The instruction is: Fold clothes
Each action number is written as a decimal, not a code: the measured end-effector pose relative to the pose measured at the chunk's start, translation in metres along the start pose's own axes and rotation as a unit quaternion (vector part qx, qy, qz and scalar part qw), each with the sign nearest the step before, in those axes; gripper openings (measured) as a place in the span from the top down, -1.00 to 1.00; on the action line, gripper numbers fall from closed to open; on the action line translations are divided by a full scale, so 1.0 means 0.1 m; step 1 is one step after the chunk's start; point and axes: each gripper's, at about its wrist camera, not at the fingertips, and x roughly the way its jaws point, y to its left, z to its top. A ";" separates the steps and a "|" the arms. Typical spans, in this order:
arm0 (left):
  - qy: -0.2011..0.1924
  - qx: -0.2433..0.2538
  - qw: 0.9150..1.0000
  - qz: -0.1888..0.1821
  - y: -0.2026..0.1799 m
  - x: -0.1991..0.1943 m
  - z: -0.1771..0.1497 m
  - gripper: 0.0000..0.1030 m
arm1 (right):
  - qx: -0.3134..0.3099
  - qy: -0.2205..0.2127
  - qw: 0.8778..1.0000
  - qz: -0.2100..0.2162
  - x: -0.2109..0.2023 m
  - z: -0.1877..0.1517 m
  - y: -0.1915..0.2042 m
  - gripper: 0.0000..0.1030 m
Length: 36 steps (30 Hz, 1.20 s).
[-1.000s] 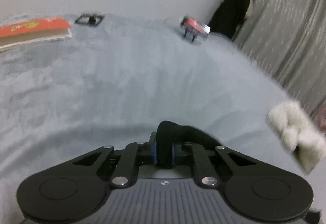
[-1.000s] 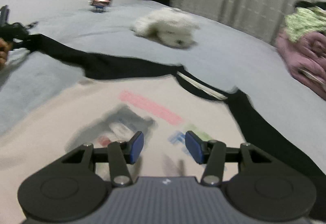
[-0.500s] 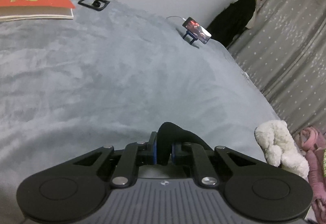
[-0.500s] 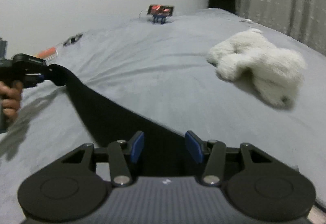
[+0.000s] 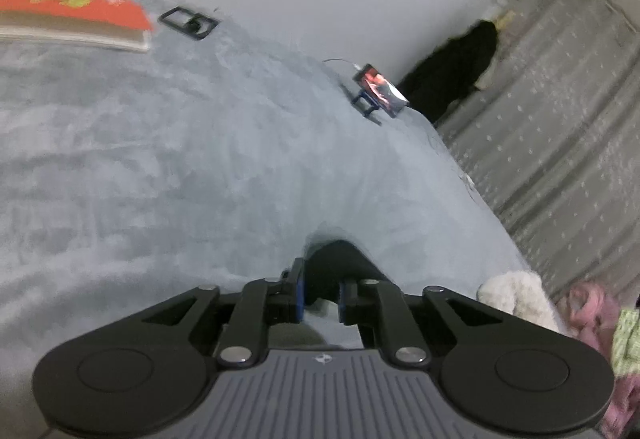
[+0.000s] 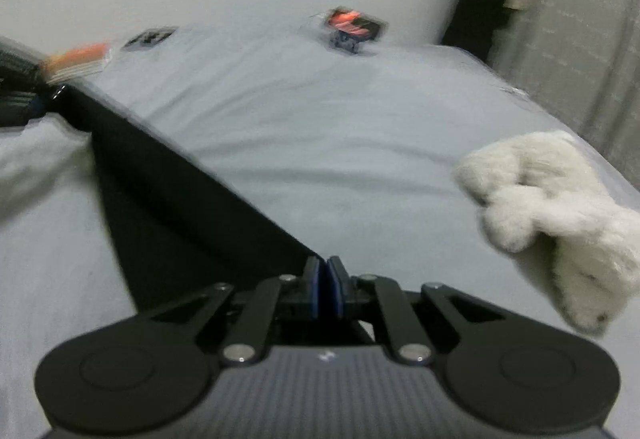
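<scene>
Right gripper (image 6: 324, 289) closed on black sleeve (image 6: 192, 207), left gripper (image 5: 320, 297) opening

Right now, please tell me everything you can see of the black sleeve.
The black sleeve is soft, matte cloth, stretched as a flat band slanting across the grey bed. Its near end meets the right gripper, whose jaws have just closed. Its far end lies between the left gripper pads, which have just been opening and stand apart.
</scene>
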 end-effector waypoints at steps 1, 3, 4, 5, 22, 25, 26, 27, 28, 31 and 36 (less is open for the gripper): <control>-0.001 -0.013 1.000 0.017 0.04 0.00 0.01 0.35 | 0.015 0.007 1.000 -0.013 0.04 -0.01 -0.03 0.86; 0.000 -0.033 0.999 0.038 0.11 0.02 0.02 0.34 | 0.014 0.035 0.998 -0.053 0.21 -0.08 -0.02 0.86; 0.003 -0.043 0.998 0.036 0.14 0.02 0.03 0.34 | 0.014 0.045 0.997 -0.059 0.30 -0.11 -0.01 0.86; 0.006 -0.052 0.998 0.029 0.16 0.03 0.03 0.33 | 0.020 0.044 0.997 -0.055 0.35 -0.13 -0.02 0.84; 0.031 -0.010 0.999 0.001 -0.19 0.56 -0.19 -0.24 | 0.162 -0.017 0.987 -0.011 0.26 -0.31 -0.23 0.37; 0.028 0.018 0.999 0.011 -0.22 0.64 -0.25 -0.21 | 0.150 -0.032 0.988 -0.029 0.00 -0.28 -0.17 0.34; 0.027 0.030 0.999 0.012 -0.24 0.64 -0.26 -0.17 | 0.148 -0.038 0.988 -0.026 -0.11 -0.29 -0.15 0.21; 0.028 0.038 0.999 0.011 -0.25 0.64 -0.26 -0.08 | 0.148 -0.041 0.988 -0.024 -0.23 -0.31 -0.15 0.15; 0.032 0.037 0.999 0.003 -0.25 0.65 -0.26 0.34 | 0.154 -0.038 0.987 -0.021 -0.34 -0.35 -0.16 0.13; 0.046 0.004 0.999 -0.012 -0.17 0.70 -0.27 0.92 | 0.172 -0.022 0.985 -0.014 -0.64 -0.49 -0.23 0.14; 0.005 -0.017 1.000 -0.003 -0.17 0.49 -0.18 0.92 | 0.112 0.022 0.993 0.022 -0.99 -0.81 -0.14 0.19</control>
